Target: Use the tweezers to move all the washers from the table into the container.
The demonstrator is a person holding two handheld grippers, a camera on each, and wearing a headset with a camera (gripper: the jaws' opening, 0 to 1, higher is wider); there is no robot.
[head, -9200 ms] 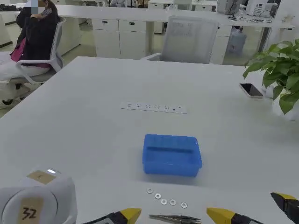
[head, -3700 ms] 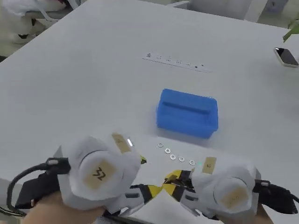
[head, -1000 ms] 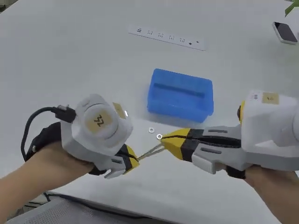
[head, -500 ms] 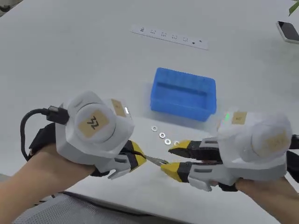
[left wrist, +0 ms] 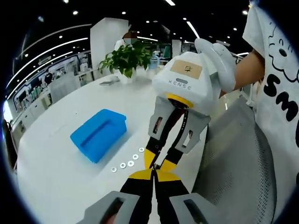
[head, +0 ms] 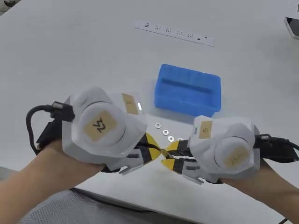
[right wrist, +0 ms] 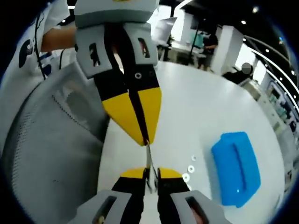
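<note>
Head view shows my left claw (head: 156, 149) and right claw (head: 170, 154) both clamped on the tweezers (right wrist: 148, 157), with the washers (head: 166, 132) lying beside the blue container (head: 187, 103), none inside.

Open blue rectangular container (head: 187, 105) on the counter (head: 93, 56); a short row of silver washers (head: 166, 132) at its 7 o'clock. Thin metal tweezers (right wrist: 148, 163) pinched in the left gripper's (right wrist: 142, 140) tips.

A white table (head: 84, 56) carries a blue rectangular plastic container (head: 188, 90). Small metal ring washers (head: 166, 132) lie in a row just nearer the person than the container. A long white power strip (head: 174, 33) lies well beyond it, and a dark phone (head: 294, 25) far to its right.
</note>
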